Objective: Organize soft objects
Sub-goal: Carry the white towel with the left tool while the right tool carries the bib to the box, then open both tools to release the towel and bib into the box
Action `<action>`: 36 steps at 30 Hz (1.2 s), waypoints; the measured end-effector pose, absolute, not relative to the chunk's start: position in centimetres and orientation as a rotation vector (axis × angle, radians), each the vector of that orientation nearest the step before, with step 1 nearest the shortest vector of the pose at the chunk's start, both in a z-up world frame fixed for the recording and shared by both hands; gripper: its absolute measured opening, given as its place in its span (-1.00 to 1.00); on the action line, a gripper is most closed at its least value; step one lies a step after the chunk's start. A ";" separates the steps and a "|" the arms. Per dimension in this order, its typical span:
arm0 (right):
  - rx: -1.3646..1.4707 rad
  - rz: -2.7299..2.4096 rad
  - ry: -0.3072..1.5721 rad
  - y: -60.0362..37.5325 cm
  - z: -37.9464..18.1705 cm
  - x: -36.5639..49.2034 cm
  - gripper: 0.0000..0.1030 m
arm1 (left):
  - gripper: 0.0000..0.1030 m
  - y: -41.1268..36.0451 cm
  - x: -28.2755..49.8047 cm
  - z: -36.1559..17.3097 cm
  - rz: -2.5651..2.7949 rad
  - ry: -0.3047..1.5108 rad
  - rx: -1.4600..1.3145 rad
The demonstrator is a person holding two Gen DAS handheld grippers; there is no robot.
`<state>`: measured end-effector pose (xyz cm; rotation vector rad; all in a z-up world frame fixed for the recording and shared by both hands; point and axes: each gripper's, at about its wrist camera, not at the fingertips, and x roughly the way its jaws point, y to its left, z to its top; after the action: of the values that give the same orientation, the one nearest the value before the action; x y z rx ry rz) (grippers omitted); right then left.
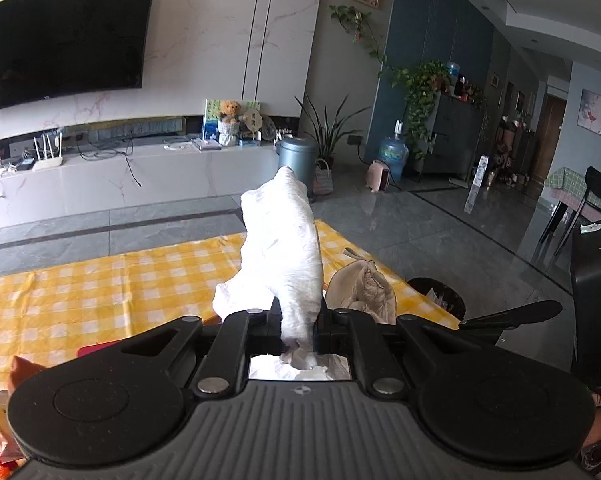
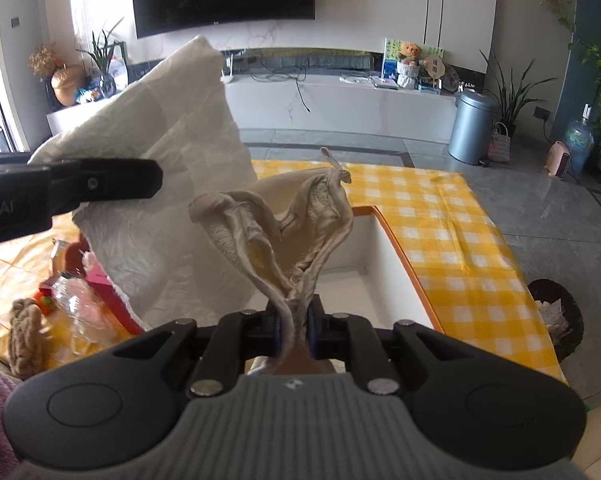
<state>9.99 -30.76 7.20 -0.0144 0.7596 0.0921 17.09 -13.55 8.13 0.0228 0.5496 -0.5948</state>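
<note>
The left gripper (image 1: 296, 332) clamps a white cloth (image 1: 284, 248); the right gripper (image 2: 296, 330) clamps a beige pouch (image 2: 284, 232) above the box (image 2: 384, 248)

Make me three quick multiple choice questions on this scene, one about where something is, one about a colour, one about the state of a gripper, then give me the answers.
1. Where is the white tray?
A. on the checked tablecloth
B. on the TV bench
C. on the floor by the bin

2. What colour are the tablecloth's checks?
A. blue and white
B. yellow and white
C. red and black

3. What is the left gripper doing?
A. hanging open with nothing in it
B. shut on the white cloth
C. shut on a bottle

Answers:
1 A, the orange-rimmed tray sits on the cloth in the right wrist view.
2 B, yellow and white squares show in both views.
3 B, the white cloth is pinched between its fingers and rises ahead of them; the right gripper likewise pinches a beige cloth.
</note>
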 end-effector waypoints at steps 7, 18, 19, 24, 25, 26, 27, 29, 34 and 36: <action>0.001 0.071 0.880 -33.0 3.4 13.5 -0.80 | -0.77 -16.0 19.7 3.6 -0.612 0.690 0.094; -0.128 0.058 1.107 -35.2 -2.6 16.6 -0.76 | -0.76 -19.1 21.5 -2.6 -0.679 0.941 0.206; -0.137 0.056 1.125 -35.2 -2.8 16.8 -0.75 | -0.76 -19.2 21.4 -3.0 -0.683 0.953 0.220; -0.168 0.055 1.203 -35.5 -5.0 17.2 -0.67 | -0.75 -20.5 21.3 -4.5 -0.710 1.046 0.294; -0.175 0.059 1.211 -35.5 -5.3 17.3 -0.67 | -0.75 -20.5 21.2 -4.7 -0.716 1.058 0.305; -0.180 0.065 1.217 -35.4 -5.5 17.3 -0.66 | -0.75 -20.7 21.0 -4.9 -0.726 1.072 0.315; -0.182 0.067 1.222 -35.4 -5.6 17.4 -0.64 | -0.75 -20.9 20.9 -5.1 -0.736 1.091 0.323; -0.188 0.073 1.235 -35.4 -6.2 17.6 -0.61 | -0.74 -21.6 21.0 -5.5 -0.759 1.126 0.327; -0.186 0.079 1.244 -35.7 -6.2 17.6 -0.39 | -0.66 -21.8 21.1 -5.9 -0.786 1.167 0.311; -0.184 0.080 1.242 -35.7 -6.0 17.4 -0.35 | -0.63 -21.8 21.3 -5.7 -0.803 1.172 0.297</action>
<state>17.38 -35.73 -5.97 -0.1844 1.2423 0.0798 21.30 -21.84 -5.73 0.2969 1.1716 -0.8026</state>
